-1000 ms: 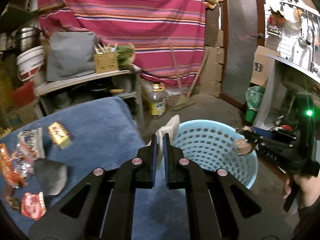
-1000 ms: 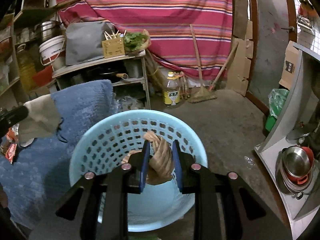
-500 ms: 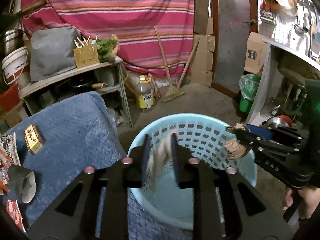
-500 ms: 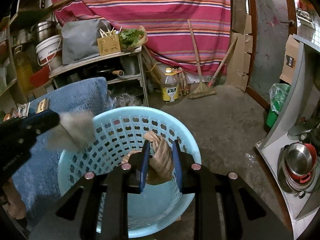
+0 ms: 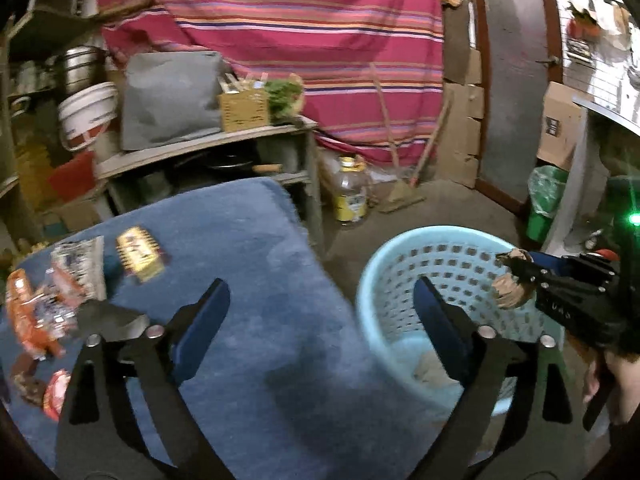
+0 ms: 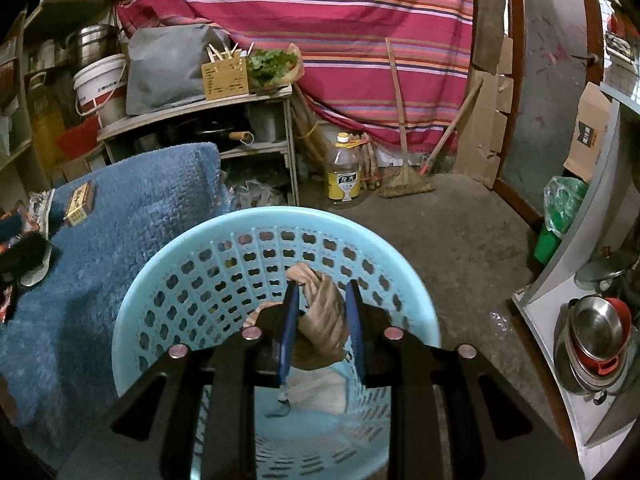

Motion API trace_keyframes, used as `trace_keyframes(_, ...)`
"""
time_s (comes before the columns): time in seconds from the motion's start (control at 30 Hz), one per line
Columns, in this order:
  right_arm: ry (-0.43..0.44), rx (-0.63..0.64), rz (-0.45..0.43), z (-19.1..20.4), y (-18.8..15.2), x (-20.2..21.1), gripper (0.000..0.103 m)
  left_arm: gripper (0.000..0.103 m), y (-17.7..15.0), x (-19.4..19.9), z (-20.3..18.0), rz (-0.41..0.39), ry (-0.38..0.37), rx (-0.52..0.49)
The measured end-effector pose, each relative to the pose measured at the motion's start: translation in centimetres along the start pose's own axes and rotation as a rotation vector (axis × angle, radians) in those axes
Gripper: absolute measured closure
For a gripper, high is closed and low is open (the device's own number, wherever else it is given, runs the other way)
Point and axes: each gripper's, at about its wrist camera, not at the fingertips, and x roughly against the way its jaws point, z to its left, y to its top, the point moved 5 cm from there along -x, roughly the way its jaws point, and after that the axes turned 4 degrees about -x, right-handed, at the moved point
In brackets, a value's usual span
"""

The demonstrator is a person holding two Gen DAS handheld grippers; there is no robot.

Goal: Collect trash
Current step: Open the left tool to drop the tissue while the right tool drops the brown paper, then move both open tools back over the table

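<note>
A light blue perforated basket (image 6: 224, 248) stands on the floor beside a table covered by a blue towel (image 5: 248, 248). My right gripper (image 6: 322, 304) is shut on a crumpled brown paper wad (image 6: 324, 316) above the basket's inside; it also shows in the left wrist view (image 5: 510, 292). A pale wad (image 5: 430, 366) lies in the basket's bottom. My left gripper (image 5: 320, 312) is open wide and empty, over the towel's right edge. Wrappers (image 5: 40, 308), a yellow packet (image 5: 138, 254) and a grey crumpled piece (image 5: 116, 318) lie at the towel's left.
A shelf unit (image 6: 192, 112) with a bucket, a grey bag and a wooden box stands behind the table. An oil bottle (image 6: 344, 172) and a broom (image 6: 404, 176) are on the floor by the striped curtain. A counter with steel pots (image 6: 596, 332) is at right.
My left gripper opened and dropped its pale wad into the basket, then swung back left over the towel. My right gripper stays over the basket, holding the brown wad.
</note>
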Motion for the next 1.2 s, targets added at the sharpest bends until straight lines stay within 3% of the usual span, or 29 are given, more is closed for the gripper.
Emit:
trace_keyframes(0.07,-0.007,0.005,0.004,0.5,-0.1,-0.4,0.077,0.007,-0.3,0.9,1.3,-0.009,0.027,0.011)
trace_keyframes(0.13,-0.028,0.009,0.002,0.9,-0.2,-0.7,0.060,0.006,-0.6,1.7,2.8,-0.008,0.047,0.034)
trace_keyframes(0.17,-0.037,0.009,-0.001,1.1,-0.3,-0.8,0.040,0.006,-0.8,2.1,3.7,-0.006,0.055,0.048)
trace_keyframes(0.2,-0.051,0.006,-0.008,1.3,-0.4,-0.9,0.031,0.006,-1.0,2.4,4.5,-0.004,0.065,0.059)
trace_keyframes(0.37,-0.067,-0.008,0.029,1.4,-0.7,-2.0,0.024,0.006,-2.0,4.3,8.1,-0.004,0.129,0.088)
trace_keyframes(0.57,-0.081,-0.006,-0.022,2.8,0.4,0.0,0.014,0.006,-3.7,6.5,12.7,-0.002,0.183,0.133)
trace_keyframes(1.0,0.029,0.092,-0.124,13.9,0.2,6.3,0.008,0.006,-7.1,11.7,20.1,-0.024,0.295,0.145)
trace_keyframes(1.2,0.074,0.145,-0.125,19.0,-1.1,7.4,0.007,0.006,-9.2,13.0,23.7,-0.004,0.333,0.183)
